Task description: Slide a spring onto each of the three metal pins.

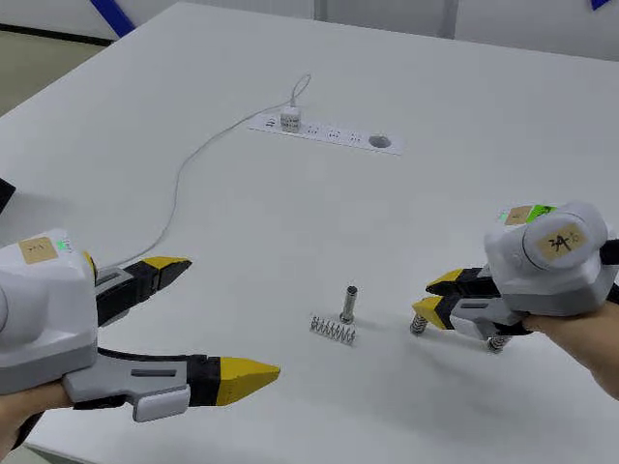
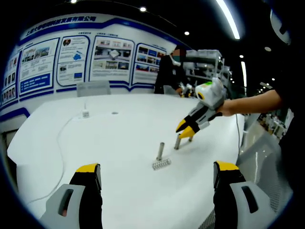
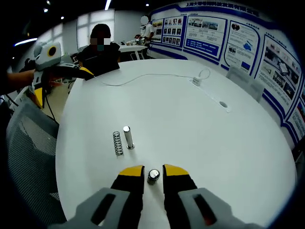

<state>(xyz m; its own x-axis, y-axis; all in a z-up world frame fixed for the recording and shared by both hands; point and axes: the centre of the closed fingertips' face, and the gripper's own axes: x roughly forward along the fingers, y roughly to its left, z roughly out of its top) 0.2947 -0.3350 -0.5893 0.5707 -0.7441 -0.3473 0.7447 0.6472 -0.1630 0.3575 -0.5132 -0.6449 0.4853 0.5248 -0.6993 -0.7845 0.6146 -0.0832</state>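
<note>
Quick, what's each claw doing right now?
Left gripper: open, holding nothing.
Right gripper: jaws narrowly straddle a metal pin; whether it grips cannot be told.

My left gripper [image 1: 230, 315] and right gripper [image 1: 424, 296] match: pale grey bodies, black jaws, bright yellow tips. Each carries a tan label with a green glow beside it, and the right one's label is marked in black. The table [image 1: 387, 213] is plain white, and so are the power strip [image 1: 329, 133] and its cable [image 1: 176, 188]. The loose spring [image 1: 333, 330] and the pin [image 1: 348, 304] beside it are silvery grey. The wall boards [image 2: 71, 55] are white, edged in blue.
</note>
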